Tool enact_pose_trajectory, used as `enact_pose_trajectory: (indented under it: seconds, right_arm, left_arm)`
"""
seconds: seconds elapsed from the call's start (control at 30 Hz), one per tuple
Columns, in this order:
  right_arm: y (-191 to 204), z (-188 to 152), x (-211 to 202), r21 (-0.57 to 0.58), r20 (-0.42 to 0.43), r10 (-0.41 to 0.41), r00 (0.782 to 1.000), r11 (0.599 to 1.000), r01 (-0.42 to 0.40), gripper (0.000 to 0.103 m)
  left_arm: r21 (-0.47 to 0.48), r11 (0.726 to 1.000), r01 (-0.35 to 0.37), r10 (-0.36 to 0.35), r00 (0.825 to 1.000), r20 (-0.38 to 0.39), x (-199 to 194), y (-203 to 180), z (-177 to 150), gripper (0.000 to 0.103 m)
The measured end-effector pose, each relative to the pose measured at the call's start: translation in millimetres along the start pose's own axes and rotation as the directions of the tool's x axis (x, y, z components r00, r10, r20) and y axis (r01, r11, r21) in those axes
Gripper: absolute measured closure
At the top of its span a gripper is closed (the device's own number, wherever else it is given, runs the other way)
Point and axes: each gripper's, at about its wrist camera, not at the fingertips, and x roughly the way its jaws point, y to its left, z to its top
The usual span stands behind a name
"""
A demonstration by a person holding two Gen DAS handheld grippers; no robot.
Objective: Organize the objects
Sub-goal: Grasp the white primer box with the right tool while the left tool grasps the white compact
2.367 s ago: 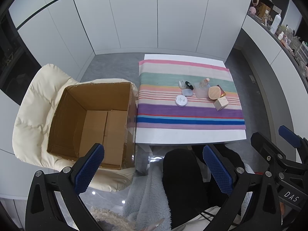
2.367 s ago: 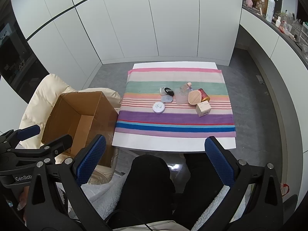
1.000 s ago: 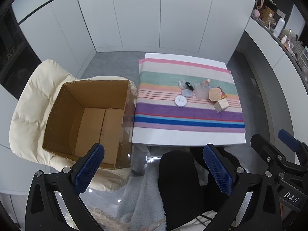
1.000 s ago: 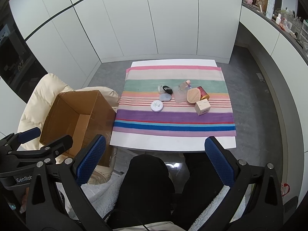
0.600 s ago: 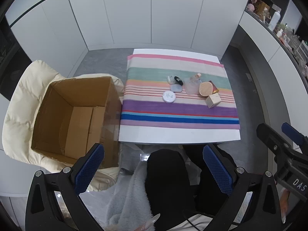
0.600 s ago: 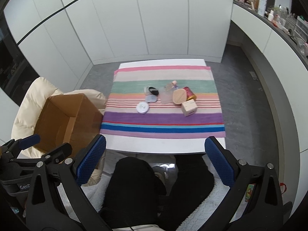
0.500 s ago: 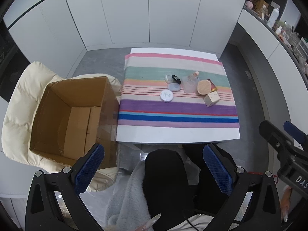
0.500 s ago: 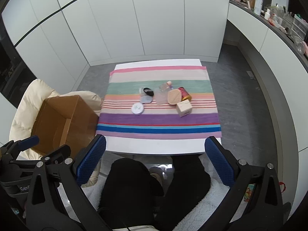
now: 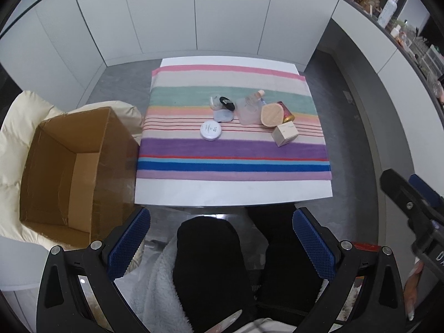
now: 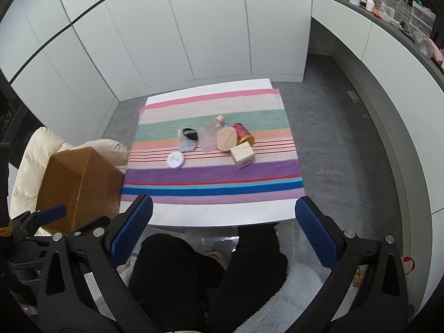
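Observation:
Several small cosmetics lie on a striped cloth on a white table: a white round jar, a black compact, a clear bottle, a beige round puff case, a red can and a beige cube box. In the right wrist view the jar, cube box and red can show too. An open, empty cardboard box sits left of the table. My left gripper and right gripper are open and empty, held above the person's lap, short of the table.
The cardboard box rests on a cream padded chair. The person's black-trousered knees are under the table's near edge. White cabinets stand behind the table. A cluttered counter runs along the right wall.
Both grippers have shifted right and a little toward the table; the table looks more centred and the box has slid toward the left of each view. Both stay open and empty.

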Motion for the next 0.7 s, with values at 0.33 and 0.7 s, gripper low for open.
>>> enact_pose_trajectory:
  seconds: [0.33, 0.7]
  right_arm:
    - [-25, 11, 37, -0.004, 0.008, -0.018, 1.0, 1.0, 0.018, 0.0]
    - [-36, 27, 103, -0.049, 0.107, -0.083, 0.991, 0.995, 0.089, 0.0]
  left_arm:
    - [-0.054, 0.997, 0.058, -0.061, 0.997, -0.045, 51, 0, 23, 0.001]
    - [0.017, 0.996, -0.083, 0.08, 0.989, 0.127, 100, 4, 63, 0.001]
